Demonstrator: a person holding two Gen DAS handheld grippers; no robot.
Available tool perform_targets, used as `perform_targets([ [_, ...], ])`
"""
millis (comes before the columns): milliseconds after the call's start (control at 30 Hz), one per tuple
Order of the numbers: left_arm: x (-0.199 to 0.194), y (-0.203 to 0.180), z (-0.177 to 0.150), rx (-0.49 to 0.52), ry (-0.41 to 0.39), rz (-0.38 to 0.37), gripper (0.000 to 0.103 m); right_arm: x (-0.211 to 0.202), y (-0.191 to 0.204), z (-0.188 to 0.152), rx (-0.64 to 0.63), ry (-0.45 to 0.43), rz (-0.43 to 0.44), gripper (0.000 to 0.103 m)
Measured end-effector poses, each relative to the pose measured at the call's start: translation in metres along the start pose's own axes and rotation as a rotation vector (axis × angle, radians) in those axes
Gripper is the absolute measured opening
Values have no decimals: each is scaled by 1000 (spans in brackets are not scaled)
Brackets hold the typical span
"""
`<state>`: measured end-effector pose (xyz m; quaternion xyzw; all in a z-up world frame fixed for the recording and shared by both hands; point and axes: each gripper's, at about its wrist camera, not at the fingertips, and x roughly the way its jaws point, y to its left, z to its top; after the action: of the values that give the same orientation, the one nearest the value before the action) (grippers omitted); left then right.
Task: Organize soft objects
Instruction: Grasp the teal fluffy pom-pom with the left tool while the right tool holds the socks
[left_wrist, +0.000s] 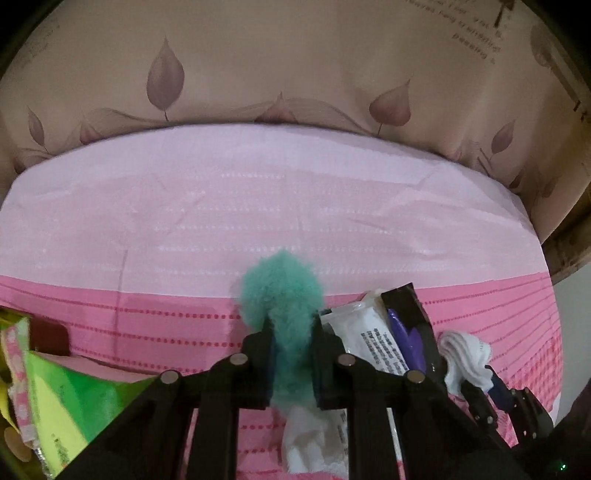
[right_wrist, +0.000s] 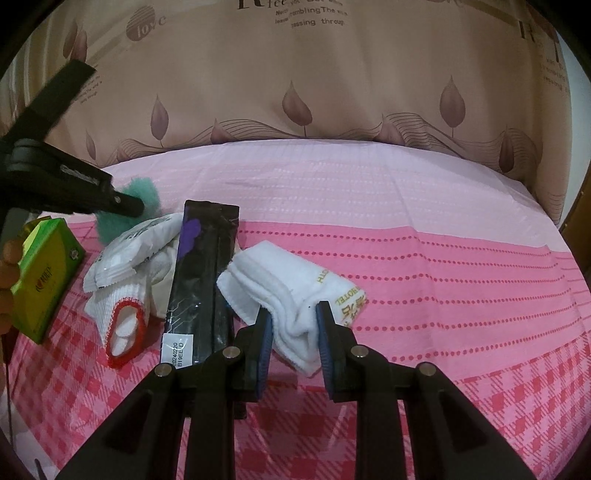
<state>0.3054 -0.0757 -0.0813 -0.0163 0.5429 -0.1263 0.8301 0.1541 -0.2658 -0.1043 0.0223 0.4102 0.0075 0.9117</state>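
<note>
Left gripper fingers clamped on teal fluffy pom above pink bed, left of black packet, right gripper fingers pinching folded white towel touching packet's right edge

Behind, a beige draped curtain printed with mauve leaves and dark lettering; below, a pink dotted and checked cloth-covered surface; dim, even indoor light.

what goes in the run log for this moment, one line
left gripper: shut on teal fluffy toy | right gripper: shut on folded white towel | surface: pink bedsheet
</note>
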Motion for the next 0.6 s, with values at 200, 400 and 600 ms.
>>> perform_targets([
  [200,-30,-2,-9,8,-41,-3,15,0,1,0,-1,1,-1,22],
  [400,-60,-8,-26,28,-75,2,15,1,0,1,-6,4,-2,22],
  [600,-102,-7,-45,56,-129,8,15,2,3,1,-18,4,-14,22],
])
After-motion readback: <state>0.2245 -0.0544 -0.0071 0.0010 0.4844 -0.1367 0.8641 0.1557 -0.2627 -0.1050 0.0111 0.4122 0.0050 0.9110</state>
